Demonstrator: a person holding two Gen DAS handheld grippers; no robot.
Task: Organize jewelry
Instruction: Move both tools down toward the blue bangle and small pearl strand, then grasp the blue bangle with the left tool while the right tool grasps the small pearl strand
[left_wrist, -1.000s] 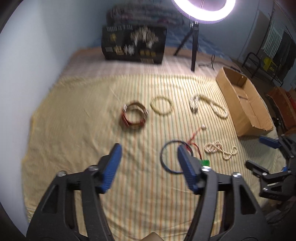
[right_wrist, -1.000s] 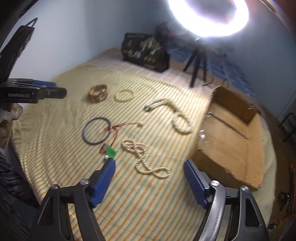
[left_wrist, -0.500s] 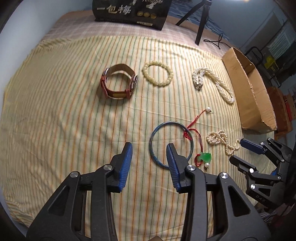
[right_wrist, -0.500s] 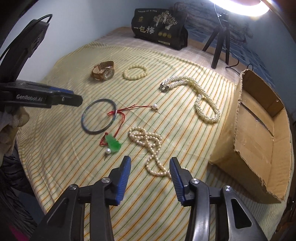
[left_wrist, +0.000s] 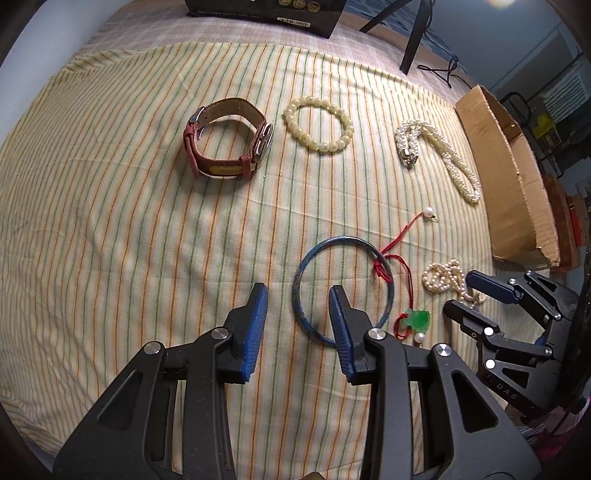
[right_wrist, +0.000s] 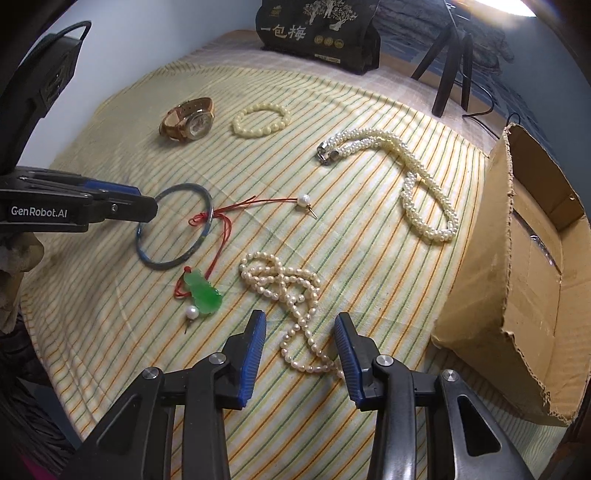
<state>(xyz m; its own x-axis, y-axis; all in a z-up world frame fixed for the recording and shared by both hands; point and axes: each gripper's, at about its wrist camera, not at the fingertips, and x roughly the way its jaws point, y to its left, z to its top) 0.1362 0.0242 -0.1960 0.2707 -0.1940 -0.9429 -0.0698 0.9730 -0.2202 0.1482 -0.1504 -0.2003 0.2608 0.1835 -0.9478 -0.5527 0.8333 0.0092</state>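
Observation:
Jewelry lies on a striped yellow cloth (left_wrist: 110, 229). My left gripper (left_wrist: 297, 295) is open, its jaws astride the near left rim of a blue bangle (left_wrist: 308, 254), also in the right wrist view (right_wrist: 201, 236). A red cord with a green pendant (right_wrist: 203, 291) is tied to the bangle. My right gripper (right_wrist: 301, 325) is open over the near end of a loose pearl strand (right_wrist: 291, 291). Farther off lie a brown-strapped watch (left_wrist: 225, 142), a pale bead bracelet (left_wrist: 317, 123) and a twisted pearl necklace (right_wrist: 417, 184).
An open cardboard box (right_wrist: 535, 295) stands at the right edge of the cloth. A black printed bag (right_wrist: 317, 33) and a light tripod's legs (right_wrist: 447, 74) stand at the back. A wall runs along the left side.
Both grippers have come down and forward toward the cloth. The left has moved onto the blue bangle's rim, the right onto the loose pearl strand. Both jaws narrowed during the first half-second.

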